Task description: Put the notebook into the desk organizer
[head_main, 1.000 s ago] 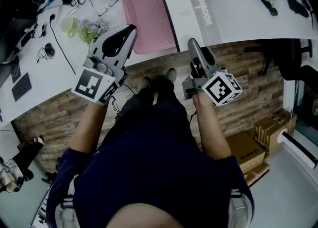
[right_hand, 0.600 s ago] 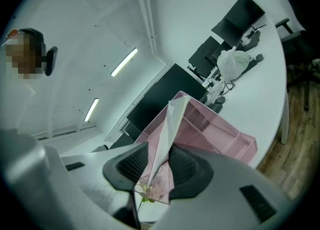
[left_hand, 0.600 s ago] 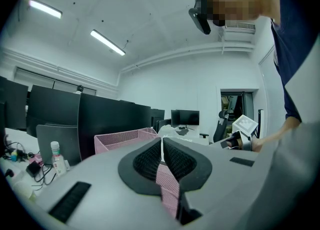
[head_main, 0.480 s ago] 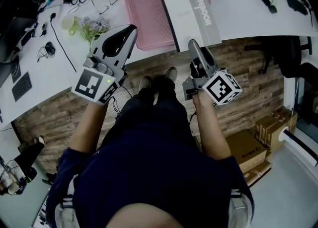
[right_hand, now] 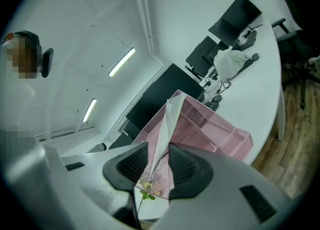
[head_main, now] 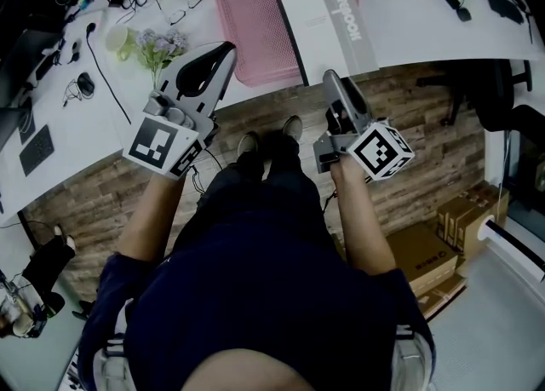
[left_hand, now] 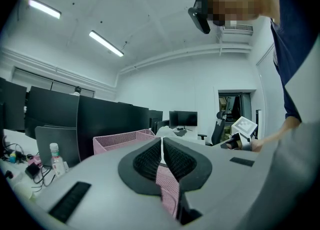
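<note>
Notebook (head_main: 328, 27), white-covered and rectangular with a grey lettered band down its right long side, sits at the near edge of the white counter (head_main: 426, 31). Its far left part overlaps the pink wire-mesh desk organizer (head_main: 255, 14). Its long axis runs away from the person, the far end leaning slightly left.

The head view shows the cover face-on, with the right tongs (head_main: 328, 76) meeting its near short edge. The right gripper view shows it edge-on instead, a thin white blade (right_hand: 167, 124) rising between the ribbed black pads of the right tongs (right_hand: 159, 156), which pinch it, with the organizer's pink mesh walls and compartments (right_hand: 210, 124) behind.

The left tongs (head_main: 226, 48) hover over the counter edge to the left of the organizer. In the left gripper view their tips (left_hand: 162, 146) are pressed together with nothing gripped, and pink mesh (left_hand: 120, 141) shows beyond.

Only the head view shows the small bunch of pale lilac flowers (head_main: 157, 44) on the counter and the wood-plank floor (head_main: 426, 125) below.
</note>
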{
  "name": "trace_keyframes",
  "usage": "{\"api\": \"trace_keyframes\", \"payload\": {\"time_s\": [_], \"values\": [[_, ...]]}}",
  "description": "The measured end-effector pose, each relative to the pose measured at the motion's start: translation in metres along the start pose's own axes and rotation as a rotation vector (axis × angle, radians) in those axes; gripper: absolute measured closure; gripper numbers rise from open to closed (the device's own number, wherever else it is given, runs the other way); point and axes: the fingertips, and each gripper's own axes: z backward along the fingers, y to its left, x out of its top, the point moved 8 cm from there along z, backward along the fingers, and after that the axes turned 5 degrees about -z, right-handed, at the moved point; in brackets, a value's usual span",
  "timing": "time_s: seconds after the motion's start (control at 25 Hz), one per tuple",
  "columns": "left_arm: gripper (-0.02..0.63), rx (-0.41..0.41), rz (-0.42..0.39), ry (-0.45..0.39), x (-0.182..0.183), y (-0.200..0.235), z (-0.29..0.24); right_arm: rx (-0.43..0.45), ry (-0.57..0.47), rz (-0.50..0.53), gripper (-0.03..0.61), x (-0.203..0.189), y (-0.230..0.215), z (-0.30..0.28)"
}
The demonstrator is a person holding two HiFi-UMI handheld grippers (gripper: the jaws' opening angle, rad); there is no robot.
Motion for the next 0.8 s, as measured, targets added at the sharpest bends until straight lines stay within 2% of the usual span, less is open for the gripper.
{"api": "trace_keyframes", "payload": {"time_s": [0.8], "values": [[0.575,-0.045,-0.015,-0.034,0.005,-0.014,0.023,-0.080,-0.100,0.049,0.440,-0.008,0.015,0.040]]}}
